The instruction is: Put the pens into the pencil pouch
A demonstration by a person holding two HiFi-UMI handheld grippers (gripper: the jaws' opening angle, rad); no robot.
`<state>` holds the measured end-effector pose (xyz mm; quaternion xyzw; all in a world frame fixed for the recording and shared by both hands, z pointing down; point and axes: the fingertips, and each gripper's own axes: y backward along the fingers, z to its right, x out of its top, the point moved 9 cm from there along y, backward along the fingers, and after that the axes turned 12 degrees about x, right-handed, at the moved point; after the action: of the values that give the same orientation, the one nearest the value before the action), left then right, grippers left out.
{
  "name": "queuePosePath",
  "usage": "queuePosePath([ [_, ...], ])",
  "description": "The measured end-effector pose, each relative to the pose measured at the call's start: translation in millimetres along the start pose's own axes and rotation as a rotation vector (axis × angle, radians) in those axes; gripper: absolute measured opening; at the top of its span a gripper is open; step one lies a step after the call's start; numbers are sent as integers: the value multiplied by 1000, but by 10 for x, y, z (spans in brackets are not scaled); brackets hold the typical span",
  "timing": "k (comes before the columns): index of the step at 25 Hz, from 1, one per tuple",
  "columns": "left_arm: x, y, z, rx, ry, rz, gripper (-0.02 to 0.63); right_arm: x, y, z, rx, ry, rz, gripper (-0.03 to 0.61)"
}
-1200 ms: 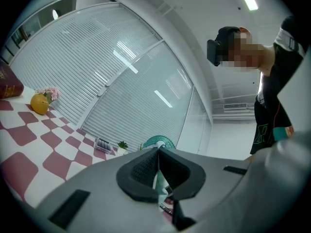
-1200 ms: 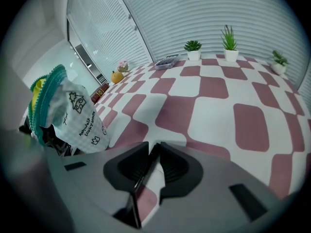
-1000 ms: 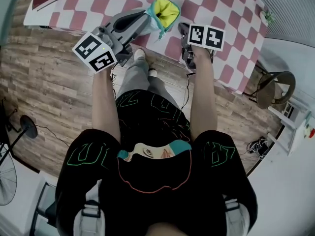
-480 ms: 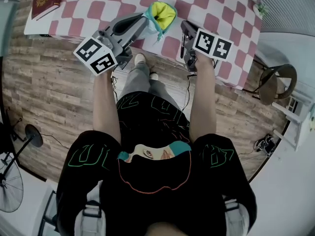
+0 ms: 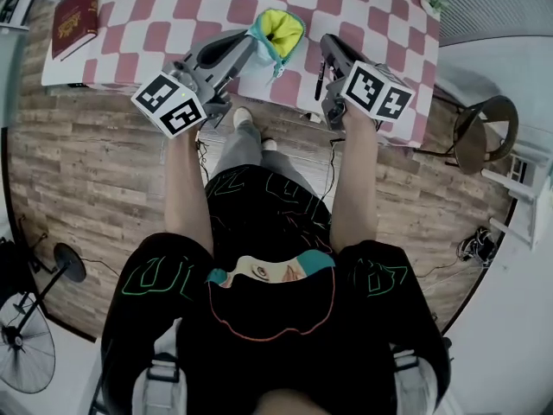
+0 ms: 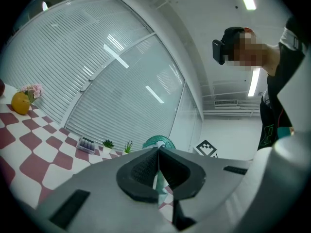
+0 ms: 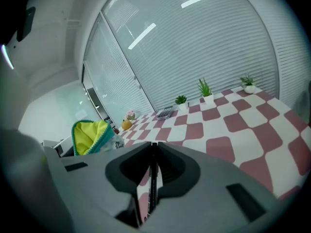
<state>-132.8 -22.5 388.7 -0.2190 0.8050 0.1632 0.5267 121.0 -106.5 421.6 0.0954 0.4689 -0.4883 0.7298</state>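
Observation:
Over the checkered table [image 5: 173,11] a teal pencil pouch [image 5: 278,31] with yellow lining is held up, mouth open. My left gripper [image 5: 252,43] is shut on the pouch's left rim; in the left gripper view the teal fabric [image 6: 158,141] shows just above the closed left gripper [image 6: 158,153]. To the pouch's right, my right gripper [image 5: 325,50] is shut on a black pen [image 5: 319,83] that hangs down from it. The right gripper view shows the pen [image 7: 151,181] clamped in the right gripper [image 7: 153,147], with the pouch [image 7: 91,136] off to the left.
A dark red book [image 5: 76,7] lies at the table's left end. Small potted plants [image 7: 204,89] and an orange [image 6: 20,103] stand along the far edge. A round stool [image 5: 484,141] is at the right, a fan [image 5: 26,353] on the floor at lower left.
My right gripper has lifted with the pen and tilted closer to level, now beside the pouch's mouth. My left gripper has shifted slightly with the pouch still held.

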Motion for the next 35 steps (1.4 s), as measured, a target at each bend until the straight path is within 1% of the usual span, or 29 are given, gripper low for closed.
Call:
queuePosePath([
  [9, 19, -168, 138, -42, 0, 2, 2, 240, 382, -67, -6, 50, 176, 46],
  [14, 40, -246, 160, -62, -8, -7, 2, 394, 525, -149, 29, 100, 311, 46],
  [16, 43, -257, 163, -69, -14, -9, 2, 448, 562, -197, 45, 119, 349, 46],
  [19, 39, -268, 176, -71, -4, -20, 2, 518, 612, -265, 55, 127, 382, 46],
  [26, 21, -354, 254, -95, -25, -64, 2, 697, 765, -383, 80, 154, 477, 46],
  [35, -50, -527, 375, -148, -32, -96, 2, 873, 838, -495, 139, 244, 539, 46],
])
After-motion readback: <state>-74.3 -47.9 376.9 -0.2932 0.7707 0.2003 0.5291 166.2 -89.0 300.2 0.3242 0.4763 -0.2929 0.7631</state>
